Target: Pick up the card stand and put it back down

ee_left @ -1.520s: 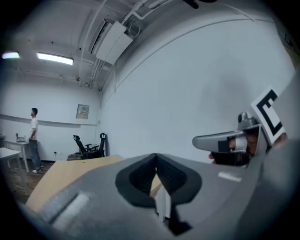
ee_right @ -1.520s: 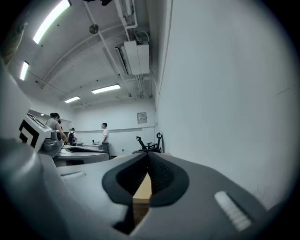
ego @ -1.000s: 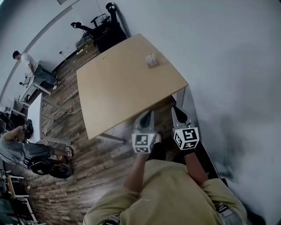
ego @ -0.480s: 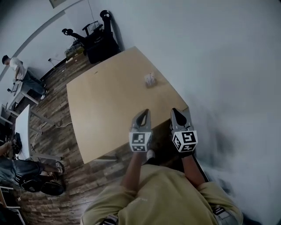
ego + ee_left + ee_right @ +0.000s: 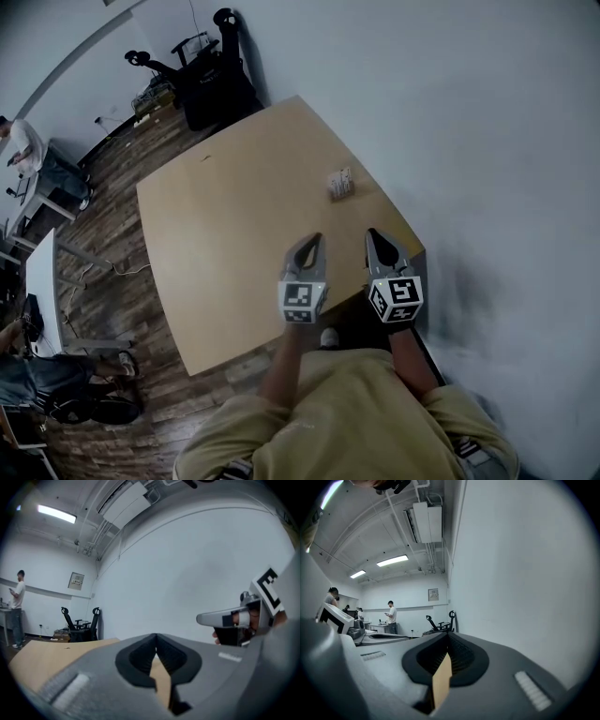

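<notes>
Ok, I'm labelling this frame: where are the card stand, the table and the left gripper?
card stand (image 5: 341, 184), head view, middle of the stand
table (image 5: 234, 216), head view, bare part of its top
left gripper (image 5: 315, 240), head view, its jaw tips

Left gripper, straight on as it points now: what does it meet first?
Likely nothing close. The left gripper, jaws shut, points over the table, and the card stand sits off to its right. Past the far edge the white wall looks first; depth is unclear.

A wooden table (image 5: 225, 234) stands beside a white wall (image 5: 469, 112) on plank floor (image 5: 112, 225), black office chairs (image 5: 211, 80) beyond it, a person (image 5: 21, 141) standing far off.
</notes>
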`<state>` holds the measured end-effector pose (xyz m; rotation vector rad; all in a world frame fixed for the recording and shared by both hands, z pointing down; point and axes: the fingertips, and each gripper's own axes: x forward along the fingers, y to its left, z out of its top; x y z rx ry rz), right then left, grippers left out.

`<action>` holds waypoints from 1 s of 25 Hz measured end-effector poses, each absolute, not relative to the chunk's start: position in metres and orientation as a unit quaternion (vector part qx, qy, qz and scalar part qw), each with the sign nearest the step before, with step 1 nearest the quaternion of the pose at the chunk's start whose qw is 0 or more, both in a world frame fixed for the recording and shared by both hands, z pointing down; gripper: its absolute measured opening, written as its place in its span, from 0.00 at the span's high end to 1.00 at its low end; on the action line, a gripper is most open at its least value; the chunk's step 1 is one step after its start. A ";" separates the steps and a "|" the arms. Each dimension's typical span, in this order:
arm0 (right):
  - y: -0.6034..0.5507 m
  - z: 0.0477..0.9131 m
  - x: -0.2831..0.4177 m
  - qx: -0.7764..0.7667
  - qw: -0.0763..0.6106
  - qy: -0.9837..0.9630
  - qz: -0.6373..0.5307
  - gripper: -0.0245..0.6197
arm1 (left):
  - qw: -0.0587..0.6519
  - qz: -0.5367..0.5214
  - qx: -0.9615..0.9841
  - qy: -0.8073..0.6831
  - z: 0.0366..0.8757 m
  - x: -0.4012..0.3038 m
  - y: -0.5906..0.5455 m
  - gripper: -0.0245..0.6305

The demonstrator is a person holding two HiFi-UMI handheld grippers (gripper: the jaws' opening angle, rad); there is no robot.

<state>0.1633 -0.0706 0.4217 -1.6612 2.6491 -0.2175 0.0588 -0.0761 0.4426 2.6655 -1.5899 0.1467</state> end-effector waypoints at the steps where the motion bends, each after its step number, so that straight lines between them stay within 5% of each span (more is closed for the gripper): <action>1: -0.077 0.428 0.156 -0.526 -0.003 0.848 -0.070 0.95 | 0.018 0.046 0.859 -0.510 0.446 0.053 -0.084 0.96; 16: -0.201 0.523 0.157 -0.489 -0.090 0.856 -0.142 0.95 | 0.085 0.124 0.852 -0.502 0.538 0.038 -0.201 0.95; 25: -0.261 0.576 0.164 -0.467 -0.116 0.857 -0.185 0.95 | 0.117 0.188 0.861 -0.458 0.606 0.046 -0.279 0.83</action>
